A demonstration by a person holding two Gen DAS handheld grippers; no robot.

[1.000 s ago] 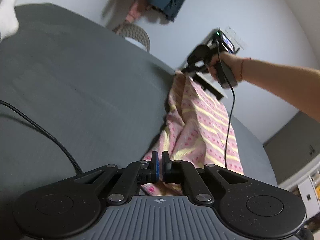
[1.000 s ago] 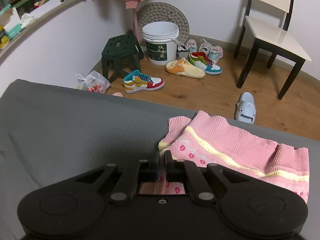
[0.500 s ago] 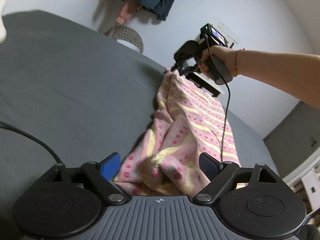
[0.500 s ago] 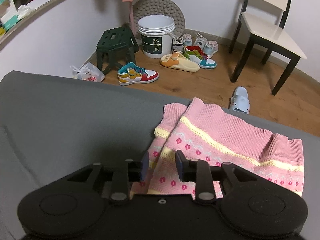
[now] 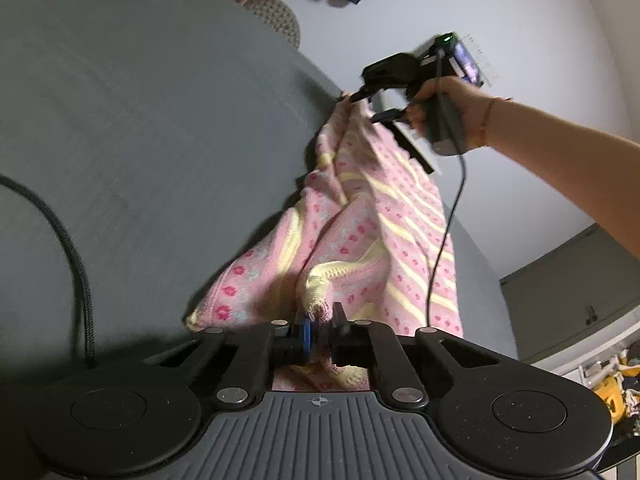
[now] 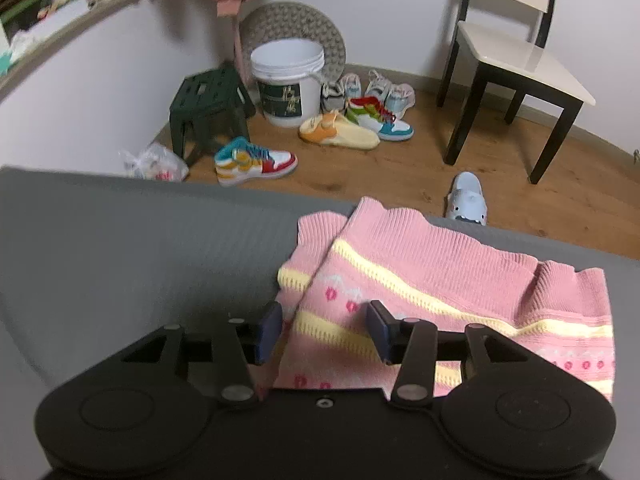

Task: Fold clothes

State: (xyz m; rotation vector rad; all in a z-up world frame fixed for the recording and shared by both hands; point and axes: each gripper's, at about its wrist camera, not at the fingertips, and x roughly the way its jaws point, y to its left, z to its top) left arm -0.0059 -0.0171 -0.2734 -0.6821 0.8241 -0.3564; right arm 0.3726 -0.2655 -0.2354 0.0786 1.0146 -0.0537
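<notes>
left gripper: jaws pinched shut on a bunched-up fold of the pink knit sweater, cream trim poking out between the pads

right gripper: jaws spread wide, straddling the sweater's edge but not clamping it. From the left wrist view it's a bit blurry, though it looks like it's hovering right over the far end of the knit

sweater: pink with yellow stripes and little red dots, lying on the grey bed surface, stretched between the two grippers, rumpled and lifted at the left gripper end, ribbed hem near the edge of the bed on the right gripper end

hand: bare forearm, wrapped round the right gripper's handle, cable dangling down over the sweater

floor stuff: white bucket, dark green stool, colourful sneaker, chair, all well clear of the bed
</notes>
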